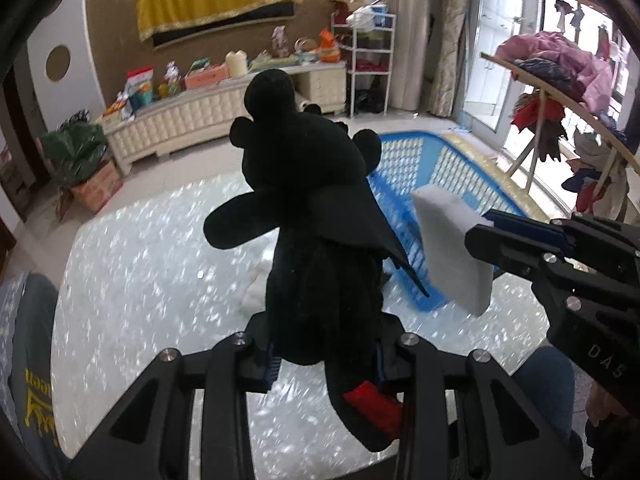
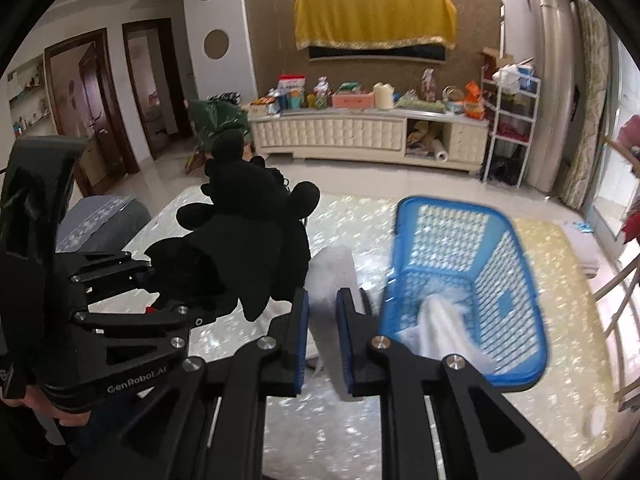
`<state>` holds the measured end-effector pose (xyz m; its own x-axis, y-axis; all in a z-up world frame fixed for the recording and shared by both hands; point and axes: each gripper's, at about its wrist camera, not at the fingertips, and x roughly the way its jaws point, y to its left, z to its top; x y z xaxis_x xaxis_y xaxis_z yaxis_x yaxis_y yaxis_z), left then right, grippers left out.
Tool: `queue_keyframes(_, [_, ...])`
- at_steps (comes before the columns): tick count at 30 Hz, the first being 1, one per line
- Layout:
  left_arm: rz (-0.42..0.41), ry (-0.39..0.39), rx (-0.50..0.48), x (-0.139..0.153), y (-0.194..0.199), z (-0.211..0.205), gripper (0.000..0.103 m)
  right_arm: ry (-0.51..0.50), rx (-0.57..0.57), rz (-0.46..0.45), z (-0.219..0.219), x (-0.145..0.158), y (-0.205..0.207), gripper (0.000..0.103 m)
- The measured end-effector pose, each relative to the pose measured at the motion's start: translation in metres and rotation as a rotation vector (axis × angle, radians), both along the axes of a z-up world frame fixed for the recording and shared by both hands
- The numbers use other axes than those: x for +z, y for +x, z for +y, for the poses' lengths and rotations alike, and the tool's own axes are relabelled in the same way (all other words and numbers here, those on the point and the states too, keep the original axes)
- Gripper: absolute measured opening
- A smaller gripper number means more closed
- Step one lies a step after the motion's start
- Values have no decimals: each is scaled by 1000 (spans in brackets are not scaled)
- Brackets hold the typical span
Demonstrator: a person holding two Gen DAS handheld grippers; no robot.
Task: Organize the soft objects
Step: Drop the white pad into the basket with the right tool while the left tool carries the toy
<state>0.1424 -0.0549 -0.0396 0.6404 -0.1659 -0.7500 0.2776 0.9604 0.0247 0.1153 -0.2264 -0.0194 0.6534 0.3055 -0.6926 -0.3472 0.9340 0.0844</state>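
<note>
My left gripper [image 1: 324, 360] is shut on a black plush toy [image 1: 308, 184] with a red patch and holds it upright above the glossy white table [image 1: 140, 280]. The toy also shows in the right wrist view [image 2: 248, 240]. My right gripper [image 2: 322, 340] is shut on a white sponge block [image 2: 332, 276], which also shows in the left wrist view [image 1: 452, 248], held just left of the blue plastic basket [image 2: 516, 280]. The basket lies on the table and holds a white fluffy item [image 2: 440, 320].
A white soft item [image 1: 256, 288] lies on the table behind the plush. A cream TV cabinet [image 2: 360, 136] with clutter stands at the far wall. A drying rack with clothes [image 1: 560, 80] is at the right. A grey stool [image 2: 100, 220] stands left of the table.
</note>
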Motion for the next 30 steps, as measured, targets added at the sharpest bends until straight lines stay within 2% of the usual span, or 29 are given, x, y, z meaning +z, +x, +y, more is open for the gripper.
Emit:
queue_keyframes(5, [-42, -11, -23, 13, 12, -17, 32, -27, -43, -40, -21, 10, 7, 13])
queue_keyframes(11, [-51, -12, -53, 13, 23, -36, 32, -47, -96, -55, -45, 11, 20, 13])
queue_keyframes(23, [-41, -18, -109, 0, 48, -67, 32, -57, -140, -4, -75, -8, 35, 13])
queue_keyframes(30, [-28, 4, -135, -11, 59, -81, 32, -69, -151, 61, -85, -32, 49, 13])
